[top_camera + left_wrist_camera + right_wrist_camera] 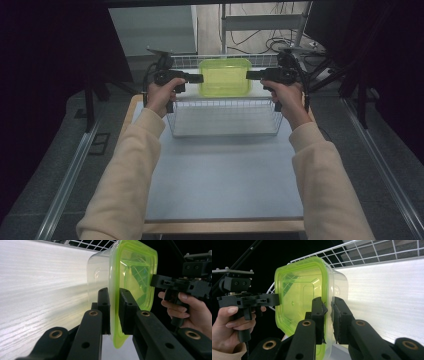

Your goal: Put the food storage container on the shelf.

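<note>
A clear plastic container with a lime-green lid is held level over the back half of a white wire basket. My left gripper grips its left edge, and my right gripper grips its right edge. In the left gripper view the jaws are shut on the green lid rim, with the right gripper at the far edge. In the right gripper view the jaws pinch the rim of the container, and the left gripper touches its other side.
The basket stands at the far end of a pale grey table top with a wooden edge. Metal rails run along both sides. Dark curtains, a stand and cables lie beyond the table.
</note>
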Action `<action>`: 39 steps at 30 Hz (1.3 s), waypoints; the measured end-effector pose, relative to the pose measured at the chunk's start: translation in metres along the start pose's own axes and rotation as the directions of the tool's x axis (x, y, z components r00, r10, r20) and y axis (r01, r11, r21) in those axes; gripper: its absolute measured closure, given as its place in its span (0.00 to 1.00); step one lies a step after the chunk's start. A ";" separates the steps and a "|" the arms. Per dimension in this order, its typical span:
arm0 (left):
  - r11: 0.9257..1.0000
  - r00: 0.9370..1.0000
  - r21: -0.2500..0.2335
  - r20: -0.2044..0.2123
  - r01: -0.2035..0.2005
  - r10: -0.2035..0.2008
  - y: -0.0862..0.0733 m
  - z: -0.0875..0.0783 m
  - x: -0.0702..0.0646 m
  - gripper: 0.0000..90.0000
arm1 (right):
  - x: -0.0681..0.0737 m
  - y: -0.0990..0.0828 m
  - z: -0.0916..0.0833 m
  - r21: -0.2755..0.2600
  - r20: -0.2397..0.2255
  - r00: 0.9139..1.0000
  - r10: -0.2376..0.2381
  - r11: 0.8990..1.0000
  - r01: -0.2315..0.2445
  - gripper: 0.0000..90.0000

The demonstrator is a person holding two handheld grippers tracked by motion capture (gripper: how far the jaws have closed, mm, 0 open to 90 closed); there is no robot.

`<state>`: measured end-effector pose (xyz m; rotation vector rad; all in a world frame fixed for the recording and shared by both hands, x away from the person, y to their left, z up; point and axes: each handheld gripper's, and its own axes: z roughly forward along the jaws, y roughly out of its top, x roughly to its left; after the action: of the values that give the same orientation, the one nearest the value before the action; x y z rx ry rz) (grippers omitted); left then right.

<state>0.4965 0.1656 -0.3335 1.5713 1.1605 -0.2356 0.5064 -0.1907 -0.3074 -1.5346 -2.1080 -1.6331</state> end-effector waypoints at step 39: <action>0.975 0.976 -0.129 -0.141 -0.182 0.163 -0.048 -0.030 -0.035 0.36 | 0.000 -0.047 -0.038 -0.054 0.093 0.967 -0.238 0.968 0.243 0.47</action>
<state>0.4298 0.1670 -0.3298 1.5691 1.1068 0.0638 0.4542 -0.2166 -0.3241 -1.4378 -2.3927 -1.7545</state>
